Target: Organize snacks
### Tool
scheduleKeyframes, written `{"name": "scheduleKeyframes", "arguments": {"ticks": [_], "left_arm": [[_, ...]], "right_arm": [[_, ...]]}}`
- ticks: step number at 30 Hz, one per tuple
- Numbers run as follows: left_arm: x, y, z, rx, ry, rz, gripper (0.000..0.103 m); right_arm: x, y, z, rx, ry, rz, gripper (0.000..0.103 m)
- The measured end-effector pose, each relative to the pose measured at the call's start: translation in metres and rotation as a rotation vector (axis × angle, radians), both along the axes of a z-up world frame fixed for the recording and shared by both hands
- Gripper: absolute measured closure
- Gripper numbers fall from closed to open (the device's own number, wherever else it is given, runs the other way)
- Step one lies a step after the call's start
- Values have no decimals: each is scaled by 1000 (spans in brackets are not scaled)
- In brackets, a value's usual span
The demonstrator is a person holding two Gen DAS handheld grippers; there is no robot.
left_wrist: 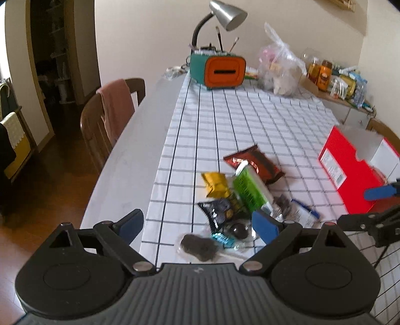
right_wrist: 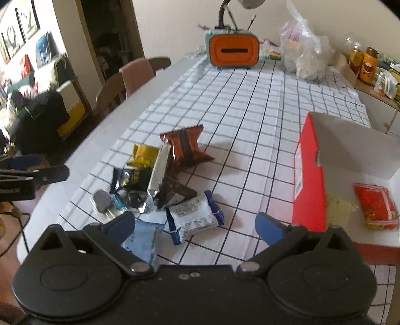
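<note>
- Nearest to me, my left gripper (left_wrist: 200, 226) has its jaws spread wide with nothing between the pads, and it hangs over the near end of the snack pile (left_wrist: 240, 195).
- My right gripper (right_wrist: 197, 225) is also released and empty; a pale blue packet (right_wrist: 141, 241) lies just under its left finger.
- Only the right wrist view shows clearly the white and blue packet (right_wrist: 196, 218), just beyond that gripper; in the left view it is half hidden.
- Only the left view shows the green face of the green packet (left_wrist: 250, 191), tilted on the heap; from the right I see its silver side.
- Both views show the gold packet (left_wrist: 216, 185) and the brown packet (left_wrist: 255, 163) behind it, on the checked tablecloth (left_wrist: 250, 120).
- The red box (right_wrist: 308, 175) stands right of the pile; only the right view looks inside, where a red snack bag (right_wrist: 376, 208) lies.
- Far away stand an orange and teal box (left_wrist: 220, 71), a desk lamp (left_wrist: 226, 15) and a plastic bag (left_wrist: 280, 70).
</note>
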State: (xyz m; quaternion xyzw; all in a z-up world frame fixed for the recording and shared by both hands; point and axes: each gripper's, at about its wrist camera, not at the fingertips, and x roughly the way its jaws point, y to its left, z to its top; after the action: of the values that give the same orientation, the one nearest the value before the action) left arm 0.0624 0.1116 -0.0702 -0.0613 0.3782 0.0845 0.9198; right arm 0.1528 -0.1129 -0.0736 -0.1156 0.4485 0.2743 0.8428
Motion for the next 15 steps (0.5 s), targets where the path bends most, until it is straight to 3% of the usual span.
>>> {"name": "scheduleKeyframes", "arguments": {"ticks": [15], "left_arm": [[45, 0, -41, 7, 108, -139, 9]], "right_arm": [[46, 45, -81, -197, 87, 138, 13]]}}
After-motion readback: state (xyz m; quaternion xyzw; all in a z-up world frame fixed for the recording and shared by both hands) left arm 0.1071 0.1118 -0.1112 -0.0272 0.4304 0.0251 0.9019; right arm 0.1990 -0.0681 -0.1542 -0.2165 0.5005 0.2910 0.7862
